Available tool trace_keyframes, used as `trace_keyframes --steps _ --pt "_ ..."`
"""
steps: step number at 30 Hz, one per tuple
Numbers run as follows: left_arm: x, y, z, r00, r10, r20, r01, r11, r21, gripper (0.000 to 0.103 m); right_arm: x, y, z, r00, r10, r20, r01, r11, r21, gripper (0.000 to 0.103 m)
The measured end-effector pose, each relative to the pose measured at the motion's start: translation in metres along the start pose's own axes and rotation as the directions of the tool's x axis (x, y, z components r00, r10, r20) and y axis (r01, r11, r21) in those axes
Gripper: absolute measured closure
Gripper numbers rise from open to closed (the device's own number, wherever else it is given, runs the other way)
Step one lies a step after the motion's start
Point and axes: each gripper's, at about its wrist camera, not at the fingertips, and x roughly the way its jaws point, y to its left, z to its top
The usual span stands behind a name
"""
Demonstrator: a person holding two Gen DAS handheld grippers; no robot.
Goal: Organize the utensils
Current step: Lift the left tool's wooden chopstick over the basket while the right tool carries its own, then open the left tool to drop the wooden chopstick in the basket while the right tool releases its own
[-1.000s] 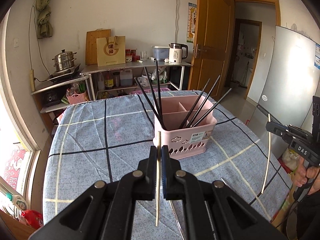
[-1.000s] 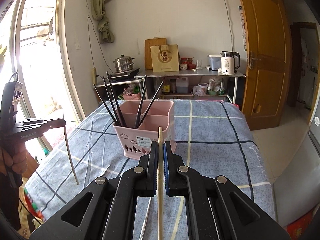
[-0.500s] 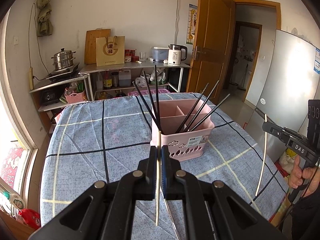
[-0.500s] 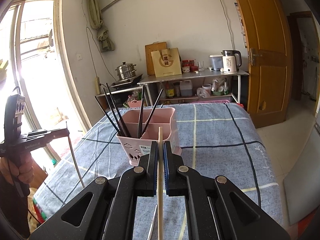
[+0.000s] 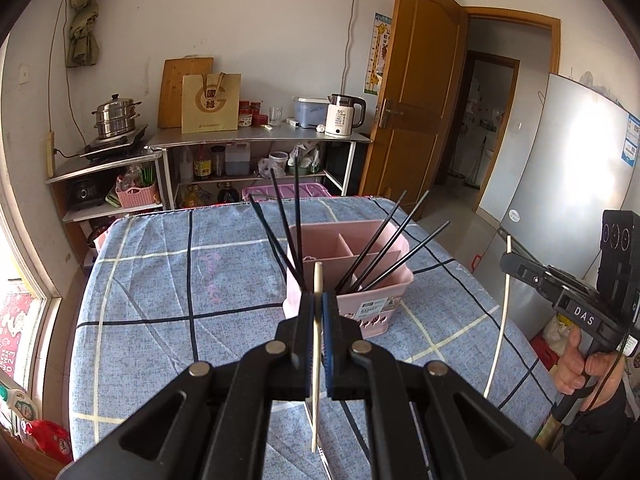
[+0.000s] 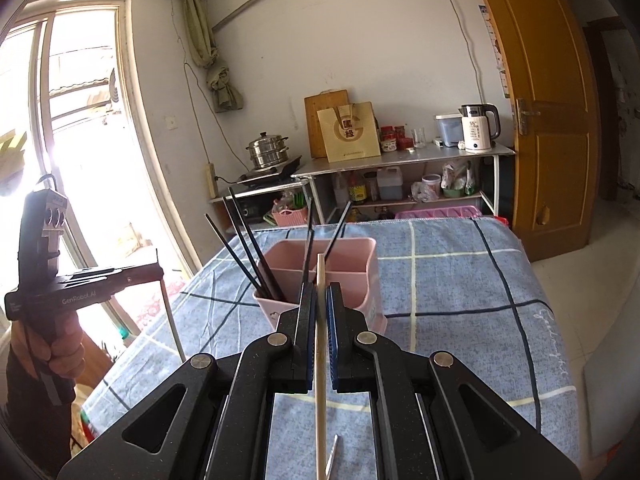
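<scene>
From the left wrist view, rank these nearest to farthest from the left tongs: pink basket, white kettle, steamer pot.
1. Pink basket, on the table just ahead of the left tongs.
2. Steamer pot, far left on the stove.
3. White kettle, back shelf, right; close to call with the pot.

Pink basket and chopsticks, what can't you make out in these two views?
- Pink basket: front wall hidden in both views by the claw ahead of the camera.
- Metal utensil on the table: right wrist view, mostly hidden under the right claw, type unclear.
- Basket label: left wrist view, print too small.
</scene>
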Motion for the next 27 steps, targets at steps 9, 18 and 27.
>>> trace_keyframes --steps 9,18,27 --pt "0.009 -0.007 0.057 0.997 -0.035 0.065 0.036 0.999 -0.009 0.099 0.026 0.036 0.044 0.993 0.071 0.099 -0.065 0.996 -0.063 0.098" --pt "0.031 0.001 0.100 0.993 -0.042 0.110 0.046 0.998 -0.035 0.099 0.054 0.050 0.081 0.971 0.071 0.230 -0.056 0.996 -0.071 0.098" --pt "0.051 0.005 0.117 0.987 -0.049 0.153 0.055 0.998 -0.032 0.099 0.074 0.048 0.091 0.947 0.022 0.321 -0.003 0.998 -0.059 0.098"
